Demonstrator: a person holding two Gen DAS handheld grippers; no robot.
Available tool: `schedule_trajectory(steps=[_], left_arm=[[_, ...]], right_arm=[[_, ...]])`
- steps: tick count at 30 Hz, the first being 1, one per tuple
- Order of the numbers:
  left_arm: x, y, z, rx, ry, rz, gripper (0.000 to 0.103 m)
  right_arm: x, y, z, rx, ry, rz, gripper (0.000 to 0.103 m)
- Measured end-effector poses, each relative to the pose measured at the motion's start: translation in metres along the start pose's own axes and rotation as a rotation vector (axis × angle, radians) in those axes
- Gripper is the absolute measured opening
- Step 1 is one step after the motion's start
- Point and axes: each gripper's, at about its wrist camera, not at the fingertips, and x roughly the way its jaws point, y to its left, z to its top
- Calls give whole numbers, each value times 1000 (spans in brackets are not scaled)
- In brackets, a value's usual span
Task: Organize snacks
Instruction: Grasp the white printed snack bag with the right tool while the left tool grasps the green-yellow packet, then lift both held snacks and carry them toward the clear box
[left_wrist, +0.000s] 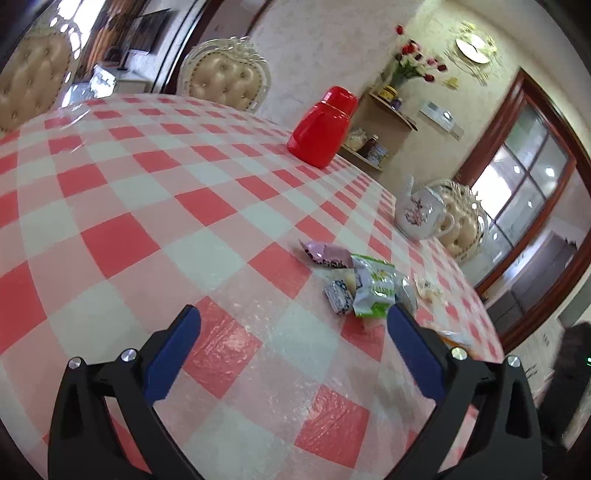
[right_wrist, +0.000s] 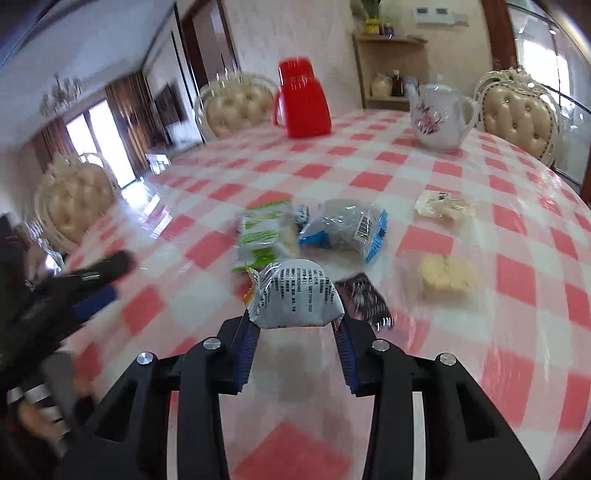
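While my right gripper clamped the white printed snack packet between its blue pads, the packet sat lifted above the red-and-white checked tablecloth, just before the green-and-white pouch and the blue-edged grey bag. Only that view showed two pale yellow biscuits. My left gripper tilted downward, jaws wide, holding nothing.
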Motion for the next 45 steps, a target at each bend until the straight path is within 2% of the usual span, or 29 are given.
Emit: schedule_trajectory(steps=[3,6,8,11,14,18,20,21,22,25,29,38,45], left_arm=[[1,-20,-7,99,15,3,101],[7,-38,-13,149,42,-29,101],[21,-57,-13,185,65,-24,101],[47,-86,-5,255,58,27,101],[77,-105,5,278,60,73,101],[113,-112,10,286,136,121,101],[122,-115,8,308,175,89,81],[120,-116,7,323,174,51,48],[115,-120,5,364,157,39,35],[94,-126,1,441,98,2,35],[62,-112,8,399,56,-58,35],[24,-77,-9,297,85,-83,35],[2,-68,-20,285,73,-90,35]], right_arm=[[-22,-18,-6,107,-71,-28,38],[-30,-43,-6,193,-109,-146,38],[-34,-53,-6,232,-130,-177,38],[-40,-68,-9,311,-154,-144,38],[-36,-72,-11,324,-138,-129,39],[-31,-69,-8,305,-127,-108,39],[-31,-67,-8,293,-132,-110,39],[-32,-66,-8,290,-134,-110,39],[-32,-66,-8,290,-135,-109,39],[-33,-67,-9,286,-141,-117,39],[-33,-71,-10,297,-149,-124,39],[-27,-63,-11,243,-135,-143,39],[-37,-55,-23,237,-138,-155,39]])
